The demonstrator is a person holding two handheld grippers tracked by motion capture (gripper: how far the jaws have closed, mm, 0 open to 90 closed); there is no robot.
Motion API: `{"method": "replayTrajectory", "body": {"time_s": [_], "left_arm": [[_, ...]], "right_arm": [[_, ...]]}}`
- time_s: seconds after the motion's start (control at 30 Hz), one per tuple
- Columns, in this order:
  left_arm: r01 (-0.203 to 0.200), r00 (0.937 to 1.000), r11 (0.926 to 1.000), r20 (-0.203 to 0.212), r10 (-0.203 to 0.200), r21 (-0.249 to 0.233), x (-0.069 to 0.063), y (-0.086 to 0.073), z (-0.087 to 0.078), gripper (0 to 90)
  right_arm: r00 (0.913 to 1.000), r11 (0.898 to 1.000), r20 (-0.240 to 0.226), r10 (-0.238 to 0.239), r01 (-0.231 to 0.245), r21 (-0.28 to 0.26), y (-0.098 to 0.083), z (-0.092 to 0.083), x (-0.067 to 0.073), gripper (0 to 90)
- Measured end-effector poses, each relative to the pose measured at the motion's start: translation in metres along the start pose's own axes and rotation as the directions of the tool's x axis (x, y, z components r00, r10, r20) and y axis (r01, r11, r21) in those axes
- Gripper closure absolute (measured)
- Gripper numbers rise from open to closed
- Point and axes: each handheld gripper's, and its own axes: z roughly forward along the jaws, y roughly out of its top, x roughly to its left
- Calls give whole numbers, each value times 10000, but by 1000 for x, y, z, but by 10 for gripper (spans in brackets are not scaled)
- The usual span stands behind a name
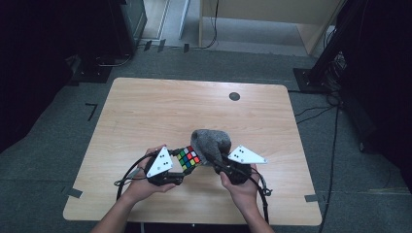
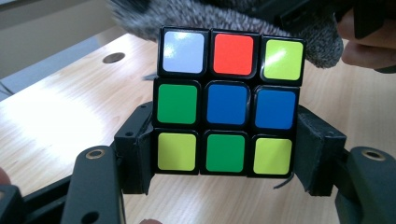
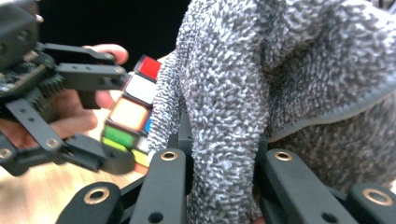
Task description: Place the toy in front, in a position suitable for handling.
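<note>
A colourful puzzle cube (image 1: 188, 159) is held above the front middle of the wooden table (image 1: 145, 111). My left gripper (image 1: 182, 167) is shut on the cube (image 2: 227, 100), its two black jaws pressing the cube's lower sides. A fuzzy grey cloth (image 1: 210, 141) lies against the cube's right and far side. My right gripper (image 1: 217, 162) is shut on a fold of that cloth (image 3: 280, 84). In the right gripper view the cloth covers most of the cube (image 3: 133, 112), and the left gripper's jaws sit at the left.
A small dark round hole (image 1: 234, 96) marks the table's far right part. Cables trail from both grippers over the front edge. Dark stands and equipment surround the table on grey carpet.
</note>
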Motion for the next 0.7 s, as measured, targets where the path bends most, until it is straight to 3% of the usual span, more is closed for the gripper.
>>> {"method": "replayTrajectory", "body": {"time_s": [0.17,0.23,0.37,0.5,0.57,0.7], "left_arm": [[-130,9999,9992,-103,134,377,-1,-3,5,341],[-127,9999,9996,-54,129,259,-2,-2,3,342],[-30,10000,10000,79,31,-76,0,0,-2,341],[75,10000,10000,11,-75,-58,2,0,-1,342],[-40,9999,9998,-99,42,171,0,-1,2,342],[-256,9996,9992,-116,260,318,-5,-2,5,341]], "right_arm": [[9961,9977,-589,-657,648,-179,5,3,21,769],[9952,9988,-883,-430,409,-253,7,2,23,768],[9990,9997,-427,-140,132,-192,3,1,9,771],[9999,9999,-64,119,-119,-9,0,1,0,772],[9998,10000,-205,57,-58,-65,1,1,6,771],[9962,9979,-609,-623,612,-210,6,3,24,769]]}}
